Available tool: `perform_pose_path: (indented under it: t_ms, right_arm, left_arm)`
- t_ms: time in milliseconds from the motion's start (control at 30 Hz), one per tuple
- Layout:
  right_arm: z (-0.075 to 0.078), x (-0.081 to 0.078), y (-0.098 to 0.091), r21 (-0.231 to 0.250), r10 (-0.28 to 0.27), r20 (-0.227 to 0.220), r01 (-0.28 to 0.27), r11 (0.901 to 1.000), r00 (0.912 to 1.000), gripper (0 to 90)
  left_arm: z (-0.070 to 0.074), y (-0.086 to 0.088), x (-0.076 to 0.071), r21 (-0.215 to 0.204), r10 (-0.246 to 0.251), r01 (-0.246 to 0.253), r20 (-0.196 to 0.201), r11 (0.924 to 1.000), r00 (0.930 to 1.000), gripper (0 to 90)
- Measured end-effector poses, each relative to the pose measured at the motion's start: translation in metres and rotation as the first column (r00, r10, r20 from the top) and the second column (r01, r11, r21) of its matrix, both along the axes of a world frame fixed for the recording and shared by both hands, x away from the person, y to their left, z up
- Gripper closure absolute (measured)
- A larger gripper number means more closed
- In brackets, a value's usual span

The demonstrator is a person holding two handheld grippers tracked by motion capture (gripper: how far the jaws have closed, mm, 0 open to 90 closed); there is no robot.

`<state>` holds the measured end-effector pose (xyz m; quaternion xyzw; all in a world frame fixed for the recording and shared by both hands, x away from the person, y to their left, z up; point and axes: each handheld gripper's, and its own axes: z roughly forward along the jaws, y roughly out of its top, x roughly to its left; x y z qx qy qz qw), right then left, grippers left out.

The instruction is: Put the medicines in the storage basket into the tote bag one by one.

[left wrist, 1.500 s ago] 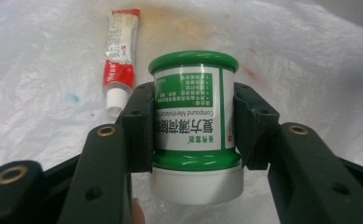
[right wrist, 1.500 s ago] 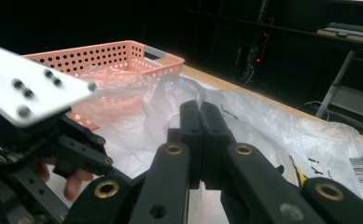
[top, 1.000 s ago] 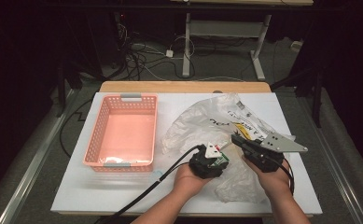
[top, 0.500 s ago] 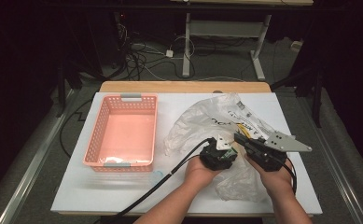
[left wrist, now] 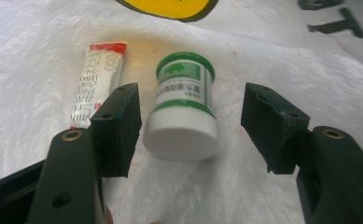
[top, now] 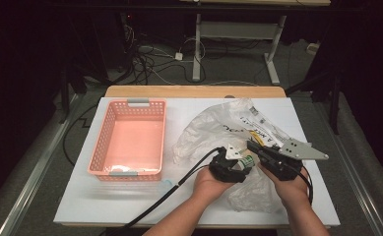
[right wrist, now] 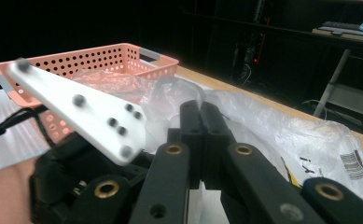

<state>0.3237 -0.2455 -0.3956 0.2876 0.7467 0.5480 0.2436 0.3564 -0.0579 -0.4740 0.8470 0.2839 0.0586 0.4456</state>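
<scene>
Both hands have drawn closer together over the plastic bag (top: 213, 130) since a second ago, and the left gripper (top: 238, 160) has shifted slightly toward the right gripper (top: 252, 146), so that in the high view the two now nearly meet. The left gripper's jaws have just been opening. In the left gripper view they stand well apart, with a small white jar (left wrist: 183, 112) with a green lid lying on its side between them; neither pad touches it, though the left pad is just beside it. The jar rests on the white crinkled plastic, with its base toward the camera. A red and white tube (left wrist: 95, 81) lies just beside the jar, its lower end hidden behind the left jaw. The print on both is too blurred to read.

In the right gripper view the right gripper's jaws are pressed together. Whether a fold of the bag is pinched between them cannot be told. The left gripper's grey plate crosses that view out of focus and covers part of the pink basket (top: 130, 140) behind it.

In the high view the jar is hidden under the grippers. The basket stands on the worktop (top: 80, 206) well to the left of the bag, and something pale lies at its near end, too faint to make out.
</scene>
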Motion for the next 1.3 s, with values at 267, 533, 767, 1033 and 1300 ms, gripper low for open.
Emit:
perform_pose_path:
  t_ms: [267,533,767,1033,1300]
  right_arm:
    - [0.0,-0.001,0.002,-0.005,0.006,0.001,-0.006,1.0,1.0,90.0]
    - [0.0,-0.001,0.002,-0.007,0.001,0.0,-0.001,1.0,1.0,90.0]
    - [-0.001,-0.002,0.003,-0.01,0.004,0.002,-0.004,0.9999,1.0,90.0]
    - [-0.001,-0.002,0.002,-0.012,0.003,0.002,-0.003,0.9999,1.0,90.0]
    - [-0.001,-0.002,0.003,-0.013,-0.001,-0.004,0.001,0.9999,1.0,90.0]
  left_arm:
    - [0.003,0.023,-0.011,-0.043,-0.012,0.01,-0.032,0.999,0.9994,31.1]
    - [-0.001,0.045,-0.026,-0.065,-0.025,0.022,-0.045,0.9976,0.9987,21.6]
    - [0.0,0.064,-0.039,-0.081,-0.016,0.012,-0.05,0.9966,0.9986,14.7]
    - [0.003,0.078,-0.051,-0.096,-0.013,0.008,-0.053,0.9954,0.9985,5.0]
    - [0.008,0.091,-0.057,-0.092,-0.003,-0.002,-0.055,0.9958,0.9985,0.0]
